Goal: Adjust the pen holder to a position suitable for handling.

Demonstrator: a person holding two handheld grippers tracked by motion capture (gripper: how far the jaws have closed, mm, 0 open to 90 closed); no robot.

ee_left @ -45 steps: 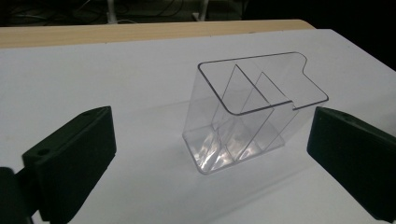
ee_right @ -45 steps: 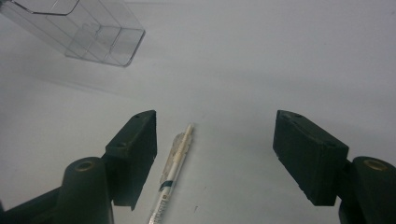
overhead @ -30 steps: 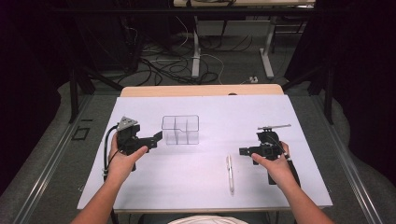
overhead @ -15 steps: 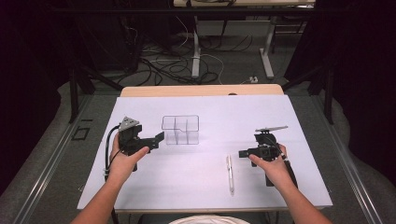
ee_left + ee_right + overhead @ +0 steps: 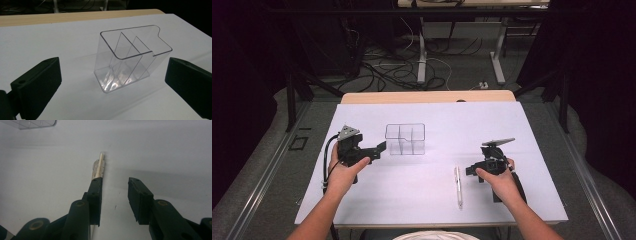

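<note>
**Pen on the sheet, clear box beyond**

Pen (image 5: 458,186), one only, lies lengthwise on the white sheet (image 5: 437,125), low and right of centre in the high view, just left of the right gripper (image 5: 472,171). In the right gripper view its silvery tip (image 5: 99,167) pokes out past the left jaw, beside that jaw rather than in the gap. Those jaws have just been closing; they stand apart with bare sheet between them.

One clear plastic box (image 5: 405,138) stands upright at the middle of the high view, well apart from the pen. Thin walls split it into compartments, seen through the clear sides in the left gripper view (image 5: 130,60); nothing lies in them.

The left gripper (image 5: 381,148), at the left of the high view, points toward the box. Its jaws are wide apart, the box ahead of them, untouched. Two hands come up from the bottom edge, one gripper in each.
</note>
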